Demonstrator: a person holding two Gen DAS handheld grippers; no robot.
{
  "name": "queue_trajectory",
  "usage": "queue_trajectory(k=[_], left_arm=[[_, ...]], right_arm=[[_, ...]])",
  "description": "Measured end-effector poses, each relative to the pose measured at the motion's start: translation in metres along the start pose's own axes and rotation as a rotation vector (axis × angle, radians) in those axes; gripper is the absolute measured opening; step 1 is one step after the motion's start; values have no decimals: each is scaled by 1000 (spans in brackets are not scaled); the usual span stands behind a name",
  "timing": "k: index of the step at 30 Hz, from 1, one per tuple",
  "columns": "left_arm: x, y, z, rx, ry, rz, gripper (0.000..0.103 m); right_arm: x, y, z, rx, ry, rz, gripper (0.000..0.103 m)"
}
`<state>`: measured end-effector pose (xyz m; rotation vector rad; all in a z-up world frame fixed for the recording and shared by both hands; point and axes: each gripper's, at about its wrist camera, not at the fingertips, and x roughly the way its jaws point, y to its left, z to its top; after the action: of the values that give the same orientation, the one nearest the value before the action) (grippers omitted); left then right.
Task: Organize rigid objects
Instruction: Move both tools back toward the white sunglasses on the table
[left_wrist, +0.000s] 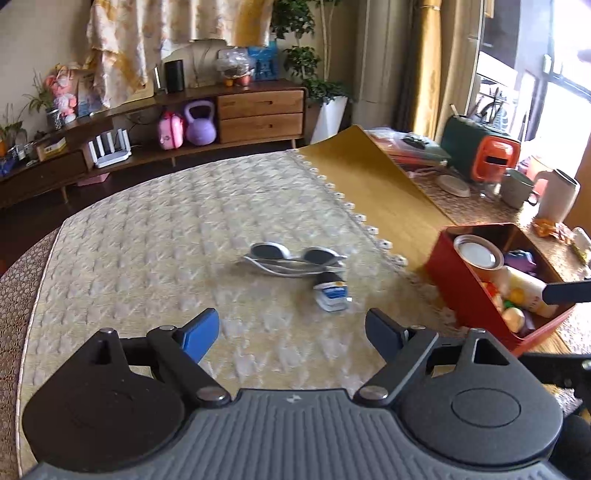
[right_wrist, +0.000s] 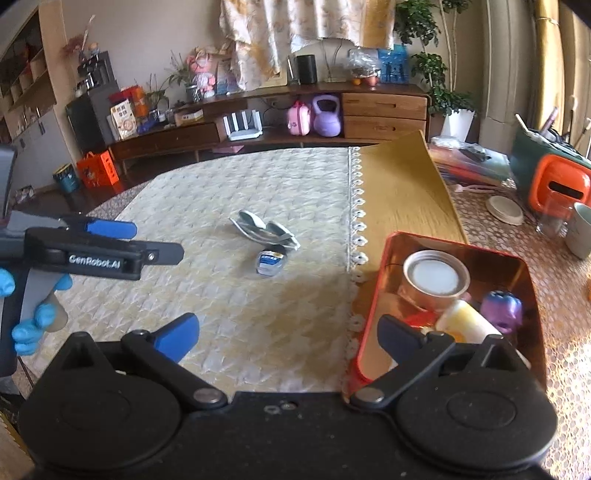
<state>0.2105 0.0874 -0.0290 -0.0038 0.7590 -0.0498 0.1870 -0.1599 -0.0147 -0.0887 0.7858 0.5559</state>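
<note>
Grey swim goggles (left_wrist: 295, 260) lie on the cream quilted cloth, with a small blue-and-white bottle (left_wrist: 332, 293) on its side just in front of them. Both also show in the right wrist view: goggles (right_wrist: 264, 230), bottle (right_wrist: 270, 261). A red box (left_wrist: 461, 295) at the right holds a tin can (left_wrist: 478, 254), a white bottle and several small toys; it also shows in the right wrist view (right_wrist: 373, 314). My left gripper (left_wrist: 291, 332) is open and empty, short of the bottle. My right gripper (right_wrist: 288, 332) is open and empty, beside the box's left edge.
A yellow mat (left_wrist: 373, 184) lies beyond the cloth. An orange-and-green appliance (left_wrist: 491, 155), mugs (left_wrist: 517, 186) and a white jug (left_wrist: 557, 197) stand at the far right. A wooden sideboard (left_wrist: 258, 110) runs along the wall. The left gripper's arm shows in the right wrist view (right_wrist: 92, 247).
</note>
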Motion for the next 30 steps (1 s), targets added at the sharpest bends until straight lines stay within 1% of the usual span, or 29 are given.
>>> queue_trajectory(k=[4, 7, 11, 14, 19, 22, 27, 30], left_arm=[[15, 12, 3, -12, 8, 13, 87], [28, 20, 7, -21, 9, 23, 87], [48, 28, 12, -23, 13, 41, 87], [65, 32, 16, -17, 25, 35, 87], [90, 34, 24, 18, 37, 15, 87], [107, 33, 30, 42, 42, 18, 87], [128, 35, 38, 28, 34, 28, 87], [139, 33, 39, 39, 26, 41, 87]], right_arm=[[16, 5, 6, -4, 18, 12, 103], [27, 9, 10, -15, 39, 45, 103], [43, 16, 15, -53, 50, 48, 103], [57, 20, 19, -68, 66, 58, 103], [79, 25, 25, -114, 89, 72, 103], [93, 28, 27, -143, 99, 71, 102], [114, 29, 32, -144, 111, 73, 101], [124, 30, 35, -146, 113, 75, 100]])
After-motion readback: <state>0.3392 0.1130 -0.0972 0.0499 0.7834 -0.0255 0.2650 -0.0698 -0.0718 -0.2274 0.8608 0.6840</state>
